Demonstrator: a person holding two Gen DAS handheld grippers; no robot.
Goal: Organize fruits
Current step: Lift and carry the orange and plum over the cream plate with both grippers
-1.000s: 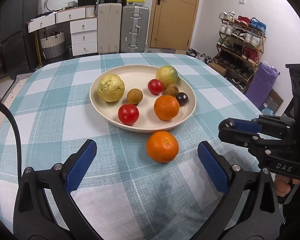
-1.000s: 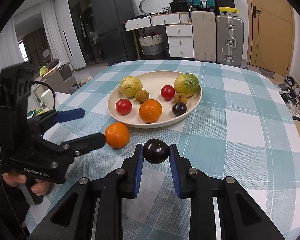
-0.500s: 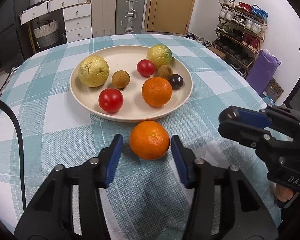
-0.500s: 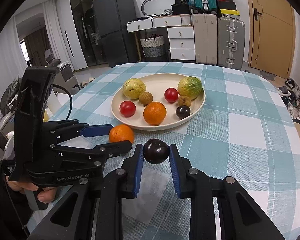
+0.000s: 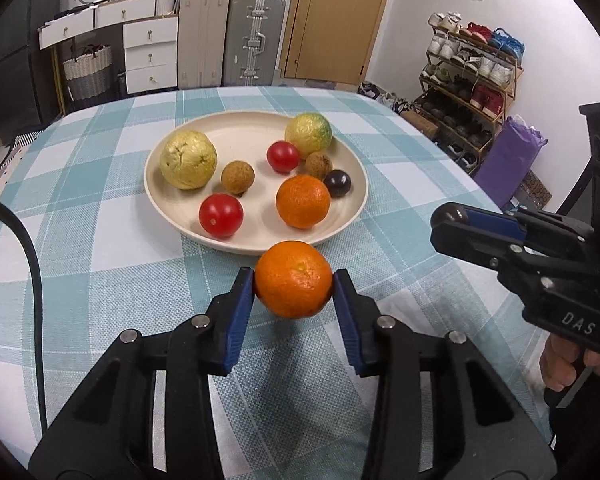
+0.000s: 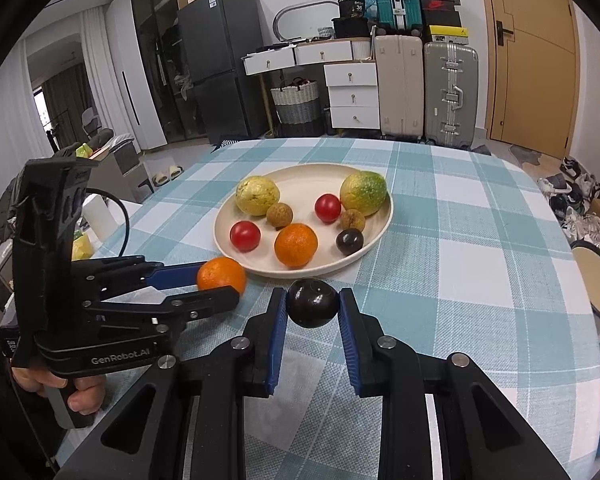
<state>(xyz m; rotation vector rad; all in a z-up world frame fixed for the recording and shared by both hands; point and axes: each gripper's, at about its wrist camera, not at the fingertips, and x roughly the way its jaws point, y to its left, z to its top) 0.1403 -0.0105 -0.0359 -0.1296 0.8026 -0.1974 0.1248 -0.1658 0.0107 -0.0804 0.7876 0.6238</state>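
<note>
A: Starting with the left wrist view — what are the left tongs [image 5: 293, 290] doing?

B: They are clamping an orange [image 5: 293, 283], blue pads [image 5: 242, 300] pressing on both its sides. Their jaws have just been closing, and the fruit is sitting between them now, just in front of the cream plate [image 5: 156, 196] on the checked surface [image 5: 100, 264].

A: And what is lying on the plate?

B: A second orange [image 5: 303, 201] at the near rim, a small dark fruit [image 5: 337, 183] beside it, two red tomatoes [image 5: 221, 215], two brown lychee-like balls [image 5: 237, 177], a wrinkled yellow fruit [image 5: 188, 159] and a yellow-green one [image 5: 308, 132] at the far side.

A: Is the other tool showing here?

B: Yes — the right tongs [image 5: 444, 226] are reaching in to the right of the plate, a hand [image 5: 568, 364] gripping the handle. From this side a dark round shape is showing at their tip.

A: Moving to the right wrist view, then.

B: The right tongs [image 6: 312, 312] are squeezing a dark plum [image 6: 312, 307] together between their blue pads, just in front of the plate [image 6: 384, 220] rim. The left tongs [image 6: 220, 280] are coming in from the left of the plate, holding the orange [image 6: 221, 276] close by its near edge, with a hand [image 6: 60, 388] wrapping the grip.

A: Are the plum and orange touching the plate?

B: I cannot tell; both are looking just clear of it.
</note>
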